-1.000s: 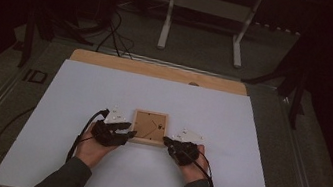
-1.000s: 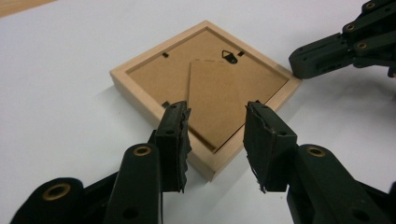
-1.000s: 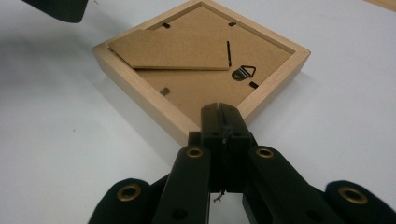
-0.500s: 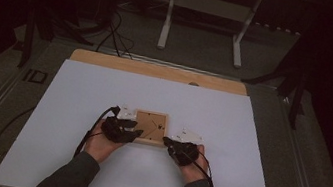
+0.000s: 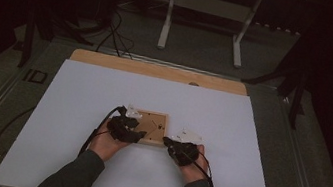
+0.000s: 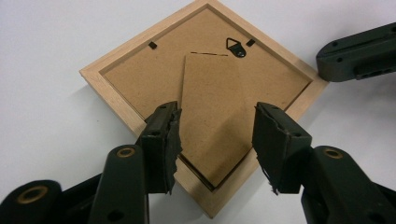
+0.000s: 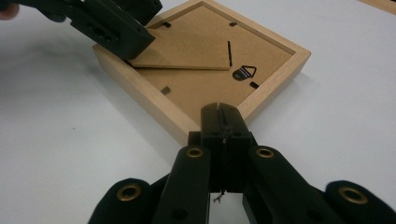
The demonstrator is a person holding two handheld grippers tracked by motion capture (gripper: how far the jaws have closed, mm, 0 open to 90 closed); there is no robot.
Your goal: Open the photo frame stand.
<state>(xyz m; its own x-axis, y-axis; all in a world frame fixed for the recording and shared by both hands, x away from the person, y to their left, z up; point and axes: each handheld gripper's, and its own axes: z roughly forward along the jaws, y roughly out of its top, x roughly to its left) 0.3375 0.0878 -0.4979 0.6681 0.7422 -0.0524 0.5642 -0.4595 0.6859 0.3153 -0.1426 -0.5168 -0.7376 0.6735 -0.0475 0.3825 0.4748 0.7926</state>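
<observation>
A: How far had the work on the picture frame [image 6: 205, 100] got?

B: It lay face down on the white table [image 5: 78, 94]. Its easel stand [image 6: 217, 116] was lifted; the backing board [image 7: 196, 88] sat within, clips unturned.

A: And the tongs?

B: The left gripper [image 6: 215, 140] had just been opening, jaws apart astride the stand, gripping nothing. The right gripper [image 7: 223, 122] was closed, empty, tips against the frame's near corner.

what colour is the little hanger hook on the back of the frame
Black, a small triangular metal hanger on the brown backing board; clearest in the left gripper view.
</observation>
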